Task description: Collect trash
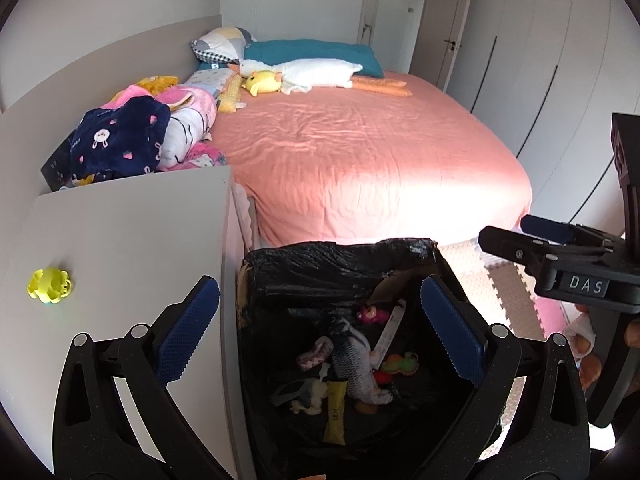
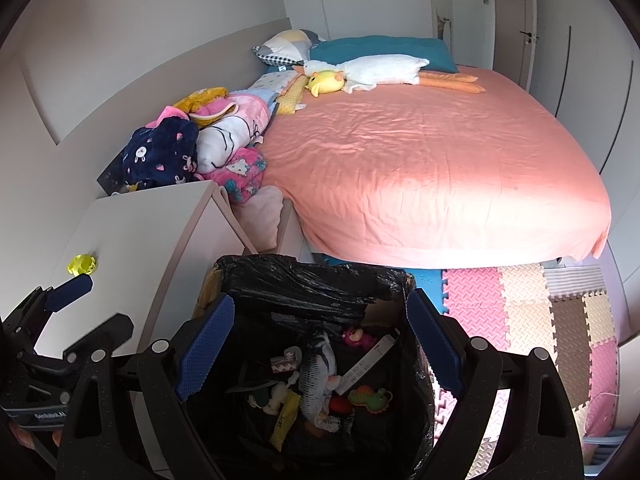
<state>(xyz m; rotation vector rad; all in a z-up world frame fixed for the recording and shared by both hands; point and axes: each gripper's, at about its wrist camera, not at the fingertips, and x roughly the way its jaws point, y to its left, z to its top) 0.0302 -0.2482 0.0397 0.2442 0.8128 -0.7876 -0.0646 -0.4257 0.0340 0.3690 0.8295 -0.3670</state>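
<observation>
Hovering wide open and empty over the black-lined trash bin [image 1: 340, 272] wedged between the white cabinet [image 1: 132, 240] and the bed [image 1: 360, 152], left gripper [image 1: 320, 328] and right gripper [image 2: 320, 344] face a yellow toy [image 1: 50, 285] near the cabinet's left edge.

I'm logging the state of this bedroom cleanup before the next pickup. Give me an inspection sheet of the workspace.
Surface: white cabinet top, bare except for one small item.
Job's things: yellow-green toy lies on the cabinet top; bin with black liner beside the cabinet holds a plush fish, a yellow packet and small toys.
Clutter: pile of folded blankets and plush goose on the bed.
Grippers: left gripper and right gripper both open, empty, above the bin.
Cables: nothing seen.
Surroundings: bed with pink sheet, foam floor mats, wardrobe doors.
</observation>
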